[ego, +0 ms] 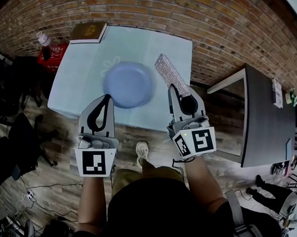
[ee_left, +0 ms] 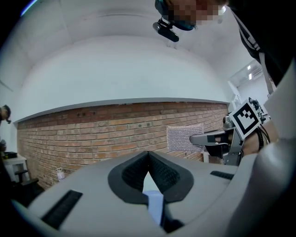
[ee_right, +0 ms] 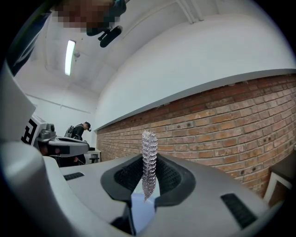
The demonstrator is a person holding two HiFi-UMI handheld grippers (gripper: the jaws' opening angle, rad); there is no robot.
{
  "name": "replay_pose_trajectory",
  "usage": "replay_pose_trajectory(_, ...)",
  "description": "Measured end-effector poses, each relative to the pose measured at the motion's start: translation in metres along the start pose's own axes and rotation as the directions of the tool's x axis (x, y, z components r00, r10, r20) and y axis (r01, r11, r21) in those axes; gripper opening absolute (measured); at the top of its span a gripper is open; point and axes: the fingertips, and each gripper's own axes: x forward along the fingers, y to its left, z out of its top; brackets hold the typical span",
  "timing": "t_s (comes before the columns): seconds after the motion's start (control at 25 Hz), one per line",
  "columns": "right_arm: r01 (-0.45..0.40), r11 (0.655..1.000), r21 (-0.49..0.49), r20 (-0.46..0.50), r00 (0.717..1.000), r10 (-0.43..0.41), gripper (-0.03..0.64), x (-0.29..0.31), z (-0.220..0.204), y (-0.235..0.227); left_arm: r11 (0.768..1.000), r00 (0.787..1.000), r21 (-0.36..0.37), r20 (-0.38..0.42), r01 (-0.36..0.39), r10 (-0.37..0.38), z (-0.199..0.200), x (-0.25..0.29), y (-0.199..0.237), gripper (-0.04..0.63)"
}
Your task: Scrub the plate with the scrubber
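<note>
A round blue plate [ego: 128,84] lies on the table's light blue cloth [ego: 79,79]. My right gripper [ego: 171,86] is shut on the silver mesh scrubber [ego: 169,72], which sticks out over the table's right side, just right of the plate. In the right gripper view the scrubber [ee_right: 149,159] stands edge-on, pinched between the pads of the right gripper [ee_right: 149,172]. My left gripper [ego: 108,96] is shut and holds nothing, its tip at the plate's near left rim. In the left gripper view, the left gripper [ee_left: 148,154] has closed jaws, with the scrubber [ee_left: 184,137] to the right.
A brown book [ego: 88,32] lies at the table's far left corner. Left of the table, a bottle [ego: 44,42] stands on a red crate [ego: 53,58]. A dark table [ego: 268,121] is at the right. Brick wall runs behind. A person stands far off [ee_right: 82,130].
</note>
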Motion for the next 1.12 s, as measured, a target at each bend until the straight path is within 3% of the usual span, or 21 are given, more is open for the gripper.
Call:
replay_pose_trajectory(0.56,-0.036,0.999,0.009,-0.03,0.999,0.037,0.097,0.049,-0.006,0.019,1.0,1.0,-0.012,-0.029,-0.005,0.005,-0.011,0.022,0.037,0.025)
replay_pose_trajectory(0.92,0.001,0.999,-0.041,-0.143,0.99,-0.007,0.097,0.108,-0.042,0.048,0.994,0.991,-0.067,-0.092,0.087,-0.093,-0.061,0.055,0.09,0.025)
replay_pose_trajectory(1.0,0.014,0.998,-0.057,-0.167,0.986,-0.023,0.097,0.122,-0.051,0.054,0.989,0.984,-0.038,-0.106,0.142,-0.145,-0.074,0.064,0.099,0.025)
replay_pose_trajectory(1.12,0.03,0.997,-0.073,-0.201,0.979,-0.044,0.097,0.14,-0.067,0.064,0.963,0.96,0.091,-0.14,0.255,-0.241,-0.094,0.073,0.112,0.025)
